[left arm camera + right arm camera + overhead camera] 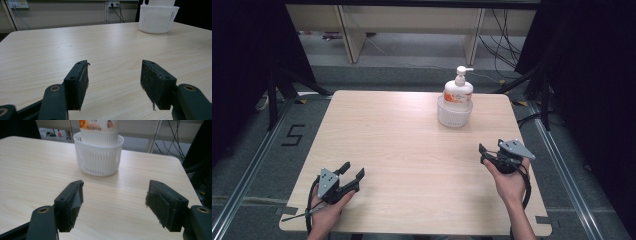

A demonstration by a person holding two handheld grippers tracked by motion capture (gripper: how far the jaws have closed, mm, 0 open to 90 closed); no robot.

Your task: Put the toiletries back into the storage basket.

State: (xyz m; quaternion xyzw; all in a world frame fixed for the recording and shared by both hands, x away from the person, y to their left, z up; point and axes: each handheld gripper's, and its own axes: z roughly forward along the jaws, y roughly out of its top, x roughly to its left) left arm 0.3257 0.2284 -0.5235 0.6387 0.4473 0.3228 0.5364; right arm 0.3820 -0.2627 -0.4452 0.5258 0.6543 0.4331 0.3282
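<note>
A: Largest element? The wooden surface (412,150), bare apart from one cluster at its far right.

B: That cluster is a white ribbed basket (454,113) with a pump bottle (458,91) standing upright inside it.

A: And the claws? The left claw (353,172) rests at the near left corner, jaws spread wide with nothing between them; the right claw (492,149) sits at the near right, also wide and empty.

B: Step in hand, as judged: the start, before any approach. The right claw faces the basket and is nearer, so the next move likely calls for reaching far toward the bottle.

A: Writing? The bottle's orange label is too blurred to read; a "5" (292,135) is marked on the floor at left.
</note>
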